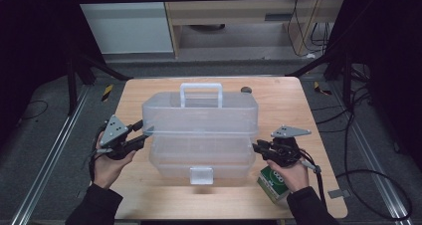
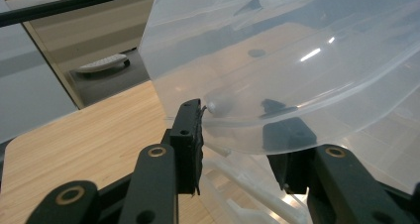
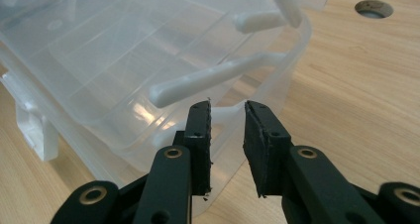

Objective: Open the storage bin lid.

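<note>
Table (image 1: 149, 195) from above: a clear box (image 1: 199, 135) with a handle (image 1: 201, 91) on its lid sits between the two grippers. Left gripper (image 1: 145, 132) meets the box's left end where the upper tier overhangs the lower; right gripper (image 1: 257, 147) points at the right end, and a green-and-white carton (image 1: 271, 181) lies just below that hand.

Left gripper view: the jaws straddle the upper tier's rim (image 2: 247, 130), pinching it, one pad outside, the other seen through the plastic.

Right gripper view: the jaws stand slightly apart around the box's lower rim (image 3: 229, 112), and I cannot tell whether the pads touch it. A white hinge arm (image 3: 208, 78) lies just beyond the tips.
</note>
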